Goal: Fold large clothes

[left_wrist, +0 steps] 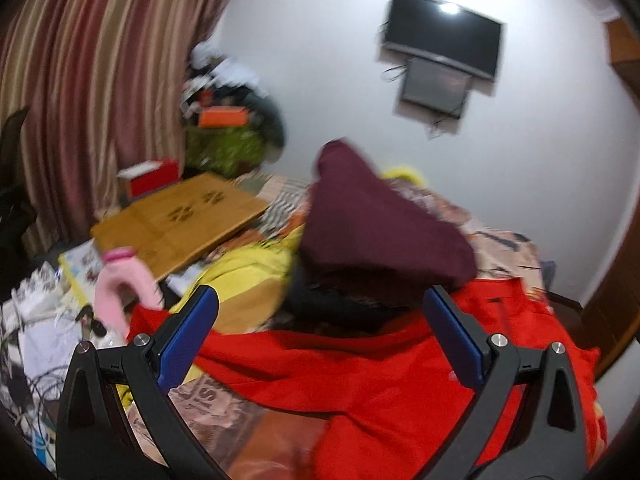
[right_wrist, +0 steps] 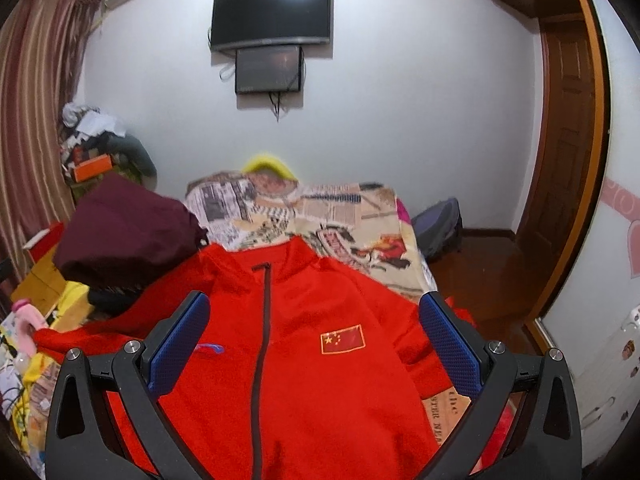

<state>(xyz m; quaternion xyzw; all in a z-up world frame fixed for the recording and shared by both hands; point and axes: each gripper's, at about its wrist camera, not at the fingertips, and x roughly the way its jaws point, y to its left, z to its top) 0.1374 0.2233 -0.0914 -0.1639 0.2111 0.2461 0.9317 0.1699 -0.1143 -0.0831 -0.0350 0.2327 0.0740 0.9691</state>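
A red zip jacket (right_wrist: 312, 352) with a flag patch lies front-up on the patterned bedspread (right_wrist: 340, 216), collar toward the far wall. My right gripper (right_wrist: 314, 320) hovers open over its chest, nothing between the blue pads. In the left wrist view the same red jacket (left_wrist: 360, 376) spreads across the bed, one sleeve reaching left. My left gripper (left_wrist: 320, 312) hangs open above that sleeve side, holding nothing. A maroon garment (left_wrist: 372, 220) is heaped behind the jacket, also seen as the maroon garment (right_wrist: 124, 232) at the left.
A wooden lap table (left_wrist: 180, 220), a red box (left_wrist: 152, 178), yellow clothing (left_wrist: 244, 272) and a pink toy (left_wrist: 120, 288) crowd the bed's left side. Cables and papers (left_wrist: 36, 344) lie at far left. A wall screen (right_wrist: 272, 12) hangs ahead; a wooden door (right_wrist: 560, 152) stands right.
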